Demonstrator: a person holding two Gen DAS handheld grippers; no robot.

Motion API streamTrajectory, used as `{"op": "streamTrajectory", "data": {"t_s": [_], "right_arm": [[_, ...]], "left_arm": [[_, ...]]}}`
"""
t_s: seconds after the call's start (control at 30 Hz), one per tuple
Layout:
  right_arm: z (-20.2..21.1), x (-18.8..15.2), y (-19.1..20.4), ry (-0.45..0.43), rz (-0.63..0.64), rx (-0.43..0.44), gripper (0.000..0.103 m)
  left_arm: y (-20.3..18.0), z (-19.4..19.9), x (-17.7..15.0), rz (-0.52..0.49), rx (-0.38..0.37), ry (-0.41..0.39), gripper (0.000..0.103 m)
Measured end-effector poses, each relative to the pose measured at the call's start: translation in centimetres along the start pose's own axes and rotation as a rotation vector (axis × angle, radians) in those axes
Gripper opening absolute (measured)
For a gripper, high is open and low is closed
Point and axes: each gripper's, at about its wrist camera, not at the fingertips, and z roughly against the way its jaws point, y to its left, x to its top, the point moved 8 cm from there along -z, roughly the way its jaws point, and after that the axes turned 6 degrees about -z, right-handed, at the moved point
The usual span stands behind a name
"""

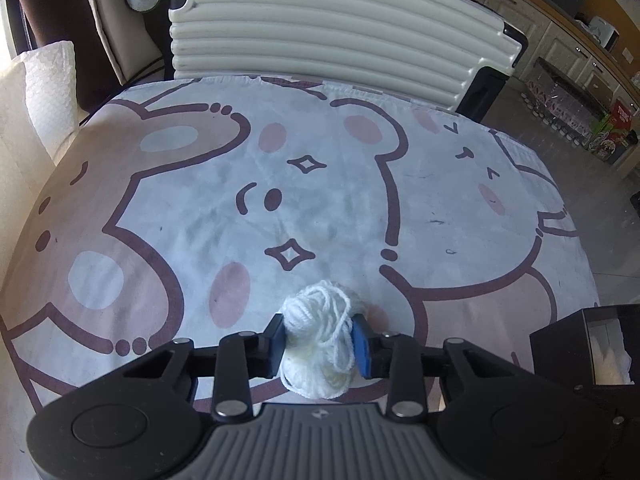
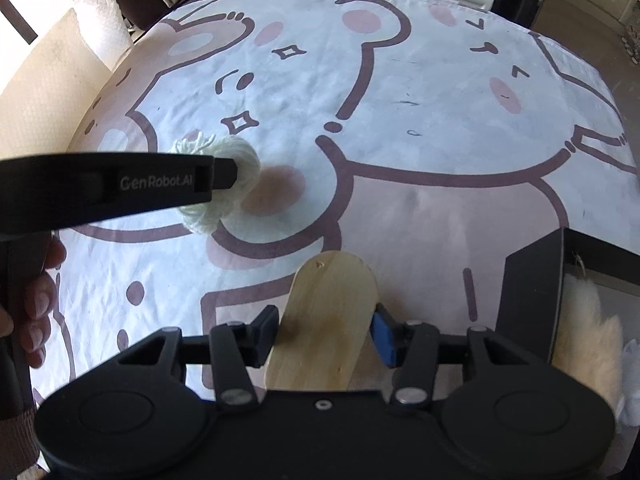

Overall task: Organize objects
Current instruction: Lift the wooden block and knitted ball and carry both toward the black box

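My left gripper [image 1: 319,344] is shut on a ball of white yarn [image 1: 320,340] and holds it just above the bear-print cloth [image 1: 280,184]. In the right wrist view the same yarn ball [image 2: 224,184] shows at the tip of the left gripper [image 2: 230,174], which reaches in from the left. My right gripper [image 2: 325,338] is shut on a flat wooden paddle [image 2: 326,324] with a rounded end, held over the cloth [image 2: 400,100] near its front edge.
A black open box [image 2: 532,292] with pale fluffy material inside stands at the right; it also shows in the left wrist view [image 1: 560,344]. A ribbed white case [image 1: 320,28] lies behind the cloth. Bubble wrap [image 1: 48,92] sits at the left.
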Motion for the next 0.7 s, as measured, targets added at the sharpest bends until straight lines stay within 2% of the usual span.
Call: {"op": "streamTrajectory", "data": {"t_s": [0.3,0.33,0.37,0.4,0.7], "right_arm": [[3.3,0.5,-0.4,-0.084,-0.063,0.021,0.051],[3.7,0.5,-0.5,-0.091,-0.070,0.022,0.051],[4.1,0.5,-0.6,-0.099,-0.077,0.022,0.051],[4.5,0.5,-0.8,-0.109,-0.084,0.023,0.051],[7.7,0.3,-2.6,-0.177,-0.158,0.031,0.051]], "left_arm": [[-0.5,3.9,0.4,0.019,-0.005,-0.077,0.033],[-0.6,4.3,0.4,0.019,-0.005,-0.085,0.032],[-0.7,4.8,0.4,0.020,-0.005,-0.093,0.026],[-0.8,5.2,0.5,0.023,-0.004,-0.099,0.015],[-1.9,7.9,0.2,0.020,-0.005,-0.143,0.012]]}}
